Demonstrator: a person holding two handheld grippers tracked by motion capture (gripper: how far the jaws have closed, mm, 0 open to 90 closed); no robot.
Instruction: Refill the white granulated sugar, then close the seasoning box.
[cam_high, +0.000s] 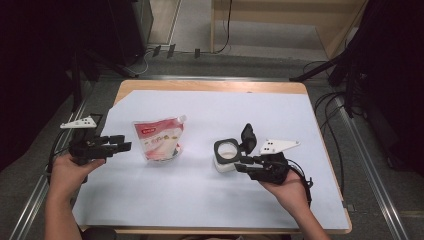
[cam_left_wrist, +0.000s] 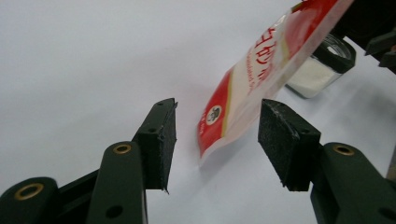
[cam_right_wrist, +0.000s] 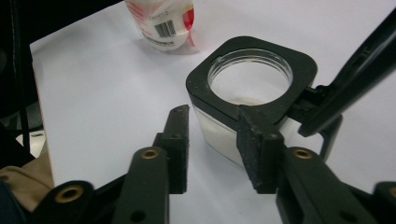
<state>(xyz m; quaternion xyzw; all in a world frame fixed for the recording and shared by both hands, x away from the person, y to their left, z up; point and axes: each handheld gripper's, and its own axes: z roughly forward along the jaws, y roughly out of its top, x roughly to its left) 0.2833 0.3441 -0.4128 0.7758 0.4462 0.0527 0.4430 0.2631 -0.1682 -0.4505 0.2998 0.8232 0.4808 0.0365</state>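
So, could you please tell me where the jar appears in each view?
High view: jar right of centre, by the right gripper.
Left gripper view: upper right, behind the pouch.
Right gripper view: centre.
Shared landmark: the pouch.

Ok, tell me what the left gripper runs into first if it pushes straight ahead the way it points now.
Most likely the red and white pouch: in the left gripper view its lower corner hangs between the open jaws of the left gripper, a little ahead of the pads. The black-rimmed jar sits farther behind, though depth is hard to judge.
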